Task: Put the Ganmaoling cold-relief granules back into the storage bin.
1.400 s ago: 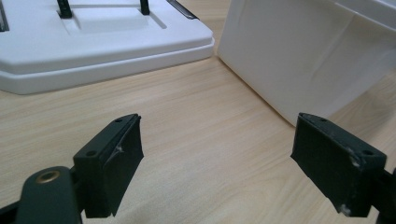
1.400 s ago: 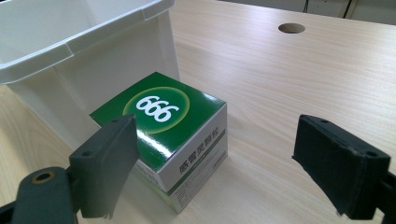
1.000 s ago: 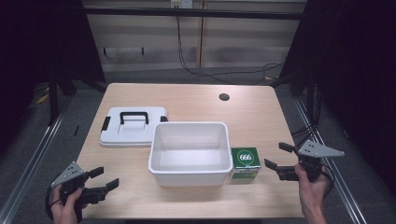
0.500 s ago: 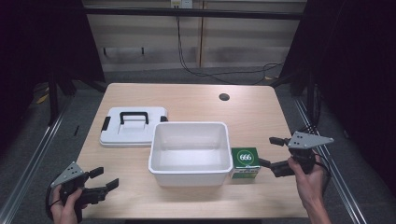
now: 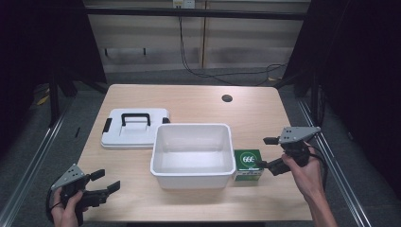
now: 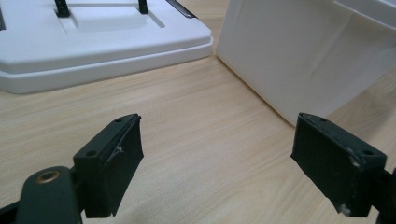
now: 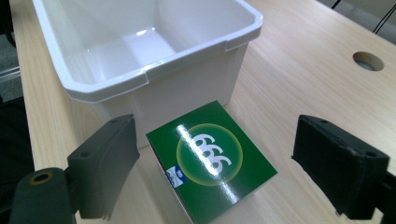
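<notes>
Right gripper [image 5: 267, 152] has slid in from the table's right edge toward the green box [image 5: 248, 164] over the last second, and now its jaws sit wide apart with the box between them in the right gripper view, nothing gripped yet. One jaw tip looks like it's right at the box's side from the high view, but I can't really tell if it's touching. My guess is this is the reach-and-line-up step; next it needs to drop a bit lower and close on the box's two sides. That box stands just beside the right wall of the empty white bin [image 5: 193, 169], near the front edge. Left gripper [image 5: 103, 182] hangs gaping and empty at the front left corner. A white lid [image 5: 134, 128] lies behind the bin's left end.
</notes>
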`<move>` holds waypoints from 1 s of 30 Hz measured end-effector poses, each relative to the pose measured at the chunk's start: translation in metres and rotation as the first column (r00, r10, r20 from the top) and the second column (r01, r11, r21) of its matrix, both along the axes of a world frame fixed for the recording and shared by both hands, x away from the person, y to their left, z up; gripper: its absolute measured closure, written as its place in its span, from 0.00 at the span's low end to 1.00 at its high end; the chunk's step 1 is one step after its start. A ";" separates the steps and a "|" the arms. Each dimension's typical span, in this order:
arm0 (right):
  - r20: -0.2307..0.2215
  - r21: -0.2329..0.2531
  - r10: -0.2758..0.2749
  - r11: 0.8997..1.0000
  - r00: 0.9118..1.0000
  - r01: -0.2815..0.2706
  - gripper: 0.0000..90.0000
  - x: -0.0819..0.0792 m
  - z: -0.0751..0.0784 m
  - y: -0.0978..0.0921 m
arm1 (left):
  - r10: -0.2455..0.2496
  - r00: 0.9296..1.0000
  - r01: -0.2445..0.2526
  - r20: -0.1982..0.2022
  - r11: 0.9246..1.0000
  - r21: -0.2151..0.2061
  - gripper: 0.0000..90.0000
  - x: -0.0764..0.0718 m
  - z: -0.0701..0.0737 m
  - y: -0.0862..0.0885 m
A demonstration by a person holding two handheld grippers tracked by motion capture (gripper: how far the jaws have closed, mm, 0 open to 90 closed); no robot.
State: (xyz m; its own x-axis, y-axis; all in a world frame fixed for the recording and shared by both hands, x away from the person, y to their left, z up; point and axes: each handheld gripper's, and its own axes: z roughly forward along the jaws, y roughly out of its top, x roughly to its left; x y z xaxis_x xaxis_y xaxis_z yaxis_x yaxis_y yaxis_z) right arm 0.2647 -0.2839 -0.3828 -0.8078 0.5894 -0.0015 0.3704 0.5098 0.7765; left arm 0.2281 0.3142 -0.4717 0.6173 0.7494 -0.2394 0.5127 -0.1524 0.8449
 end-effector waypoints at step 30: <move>-0.181 -0.284 0.191 0.929 0.965 -0.237 0.15 0.039 0.016 0.043 | -0.004 1.000 0.004 0.001 1.000 0.002 0.18 0.000 0.000 0.000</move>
State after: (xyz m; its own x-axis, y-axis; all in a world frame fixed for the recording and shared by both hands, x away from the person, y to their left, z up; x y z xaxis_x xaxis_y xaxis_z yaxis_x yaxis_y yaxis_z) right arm 0.3032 -0.2412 -0.3672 -0.9191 0.3933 -0.0227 0.3252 0.7900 0.5197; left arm 0.2283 0.3138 -0.4720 0.6203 0.7477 -0.2370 0.5113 -0.1562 0.8451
